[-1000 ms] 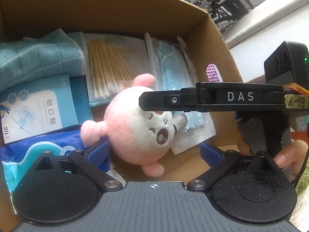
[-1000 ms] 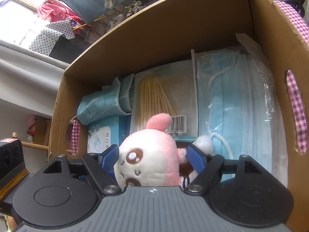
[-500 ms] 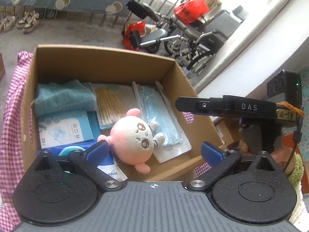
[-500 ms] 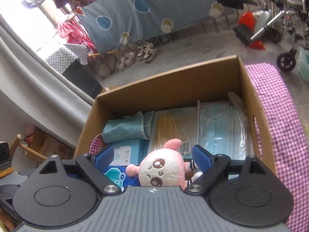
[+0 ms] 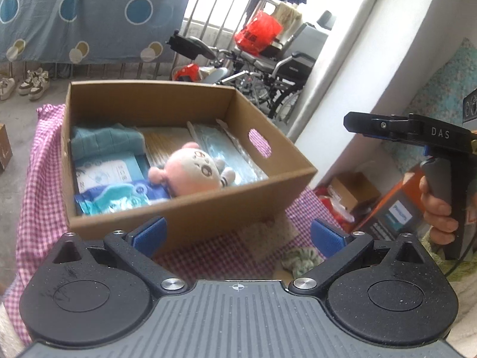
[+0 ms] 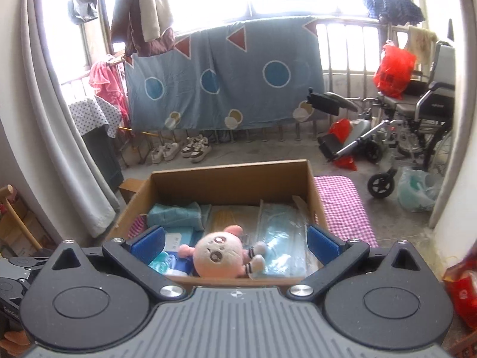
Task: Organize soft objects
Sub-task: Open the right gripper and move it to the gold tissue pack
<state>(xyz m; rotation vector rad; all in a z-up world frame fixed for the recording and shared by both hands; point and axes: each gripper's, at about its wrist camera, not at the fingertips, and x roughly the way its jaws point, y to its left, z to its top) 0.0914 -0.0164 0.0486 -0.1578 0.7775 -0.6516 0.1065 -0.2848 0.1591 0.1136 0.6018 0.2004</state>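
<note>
A pink and white plush toy (image 5: 193,173) (image 6: 219,255) lies in the cardboard box (image 5: 190,217) (image 6: 229,179), on top of a mask pack (image 5: 235,155) and a blue wipes pack (image 5: 119,200). A folded teal towel (image 5: 104,141) fills the far left corner. My left gripper (image 5: 237,235) hangs open in front of the box's near wall, holding nothing. My right gripper (image 6: 235,243) hovers above the near rim; its jaws are opening and nothing is between them. From the left wrist view, the right gripper (image 5: 357,123) shows side-on, right of the box. A green knitted scrunchie (image 5: 301,261) lies on the cloth below my left gripper.
The box stands on a pink checked cloth (image 5: 38,179) (image 6: 342,205). It also holds a cotton swab pack (image 5: 167,143) and a plaster box (image 5: 110,170). An orange carton (image 5: 396,208) stands at the right. Wheelchairs (image 6: 417,131), shoes (image 6: 193,147) and a hanging blue sheet (image 6: 226,80) lie beyond.
Both grippers have drawn back and up out of the box. The right gripper's fingers, close around the plush before, have spread, and the plush stays lying in the box.
</note>
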